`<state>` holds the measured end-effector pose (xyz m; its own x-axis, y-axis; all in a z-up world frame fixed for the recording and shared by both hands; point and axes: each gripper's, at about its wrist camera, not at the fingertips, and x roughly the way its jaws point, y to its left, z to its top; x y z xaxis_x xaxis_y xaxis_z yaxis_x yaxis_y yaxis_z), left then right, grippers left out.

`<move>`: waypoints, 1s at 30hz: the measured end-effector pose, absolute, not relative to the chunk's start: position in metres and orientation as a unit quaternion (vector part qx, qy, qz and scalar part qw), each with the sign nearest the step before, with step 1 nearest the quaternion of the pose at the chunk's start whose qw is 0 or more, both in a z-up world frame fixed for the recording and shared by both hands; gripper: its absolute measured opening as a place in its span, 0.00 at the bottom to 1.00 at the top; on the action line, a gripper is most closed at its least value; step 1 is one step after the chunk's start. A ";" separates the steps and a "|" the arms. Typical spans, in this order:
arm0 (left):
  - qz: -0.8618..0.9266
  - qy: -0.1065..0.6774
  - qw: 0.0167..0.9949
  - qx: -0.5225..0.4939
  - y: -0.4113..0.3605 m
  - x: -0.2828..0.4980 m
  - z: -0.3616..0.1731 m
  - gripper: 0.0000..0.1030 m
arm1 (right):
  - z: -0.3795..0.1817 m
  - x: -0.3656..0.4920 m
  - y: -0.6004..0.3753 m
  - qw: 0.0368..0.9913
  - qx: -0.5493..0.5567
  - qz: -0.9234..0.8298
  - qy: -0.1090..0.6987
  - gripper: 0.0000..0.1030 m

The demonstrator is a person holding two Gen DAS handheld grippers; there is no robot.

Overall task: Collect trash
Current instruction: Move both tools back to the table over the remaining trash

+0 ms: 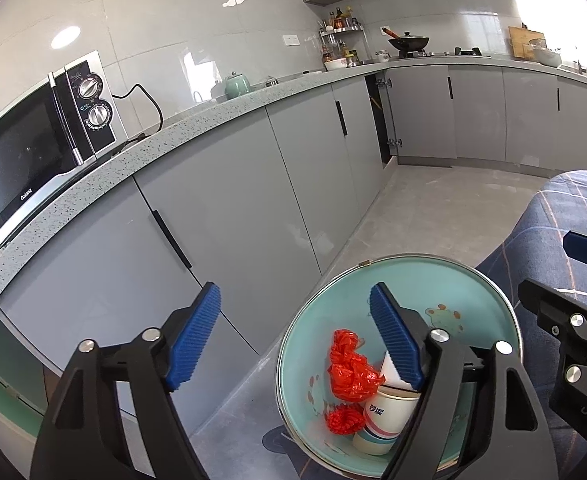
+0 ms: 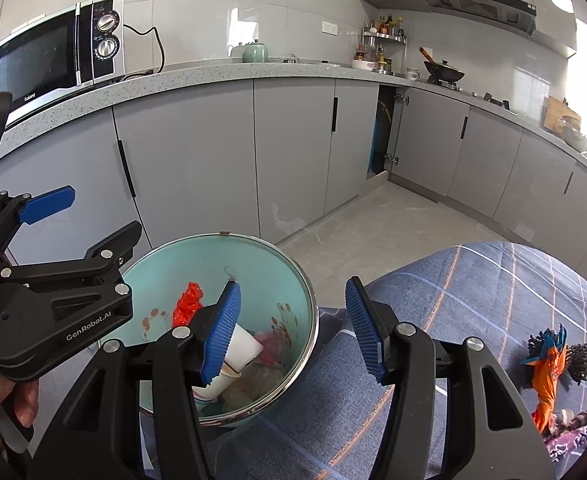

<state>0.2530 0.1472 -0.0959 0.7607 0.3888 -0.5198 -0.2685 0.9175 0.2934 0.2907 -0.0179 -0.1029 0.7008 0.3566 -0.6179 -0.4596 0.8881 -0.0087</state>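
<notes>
1. Trash bin (image 1: 489, 300): a round, teal-lined pail with a bright metal rim, lower centre of both views, standing on the floor just beside a blue plaid cushion (image 2: 473, 292).
2. Contents: crumpled red plastic (image 1: 351, 368) and a paper cup (image 1: 385, 420) lie at the bottom; both look light, soft and easily crushed.
3. Left gripper (image 1: 293, 336): jaws wide apart, nothing between the pads; its right pad hangs over the bin mouth.
4. Right gripper (image 2: 293, 328): jaws moderately spread and empty, straddling the bin's right rim.
5. Remaining litter: an orange-and-blue wrapper (image 2: 547, 368) beside a dark bristly clump (image 2: 583, 360), lower right of the right-wrist view, on the cushion, well apart from the bin.
6. Handling judgement: the wrapper appears thin, limp and slippery; pinch it at its bunched middle, where folds give the pads purchase.
</notes>
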 end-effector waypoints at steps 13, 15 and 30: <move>0.174 0.287 0.936 0.105 0.137 0.242 -0.089 0.80 | -0.093 0.273 -0.033 0.924 -0.087 0.205 0.310 0.56; 0.170 0.286 0.937 0.108 0.133 0.240 -0.088 0.83 | -0.092 0.271 -0.037 0.925 -0.086 0.200 0.311 0.56; 0.152 0.285 0.938 0.130 0.098 0.224 -0.089 0.84 | -0.085 0.257 -0.067 0.935 -0.082 0.166 0.301 0.56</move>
<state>0.2244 0.0979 -0.0888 0.7920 0.3584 -0.4943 -0.2107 0.9203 0.3297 0.2570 -0.0675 -0.0855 0.7631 0.2613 -0.5911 -0.3604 0.9312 -0.0536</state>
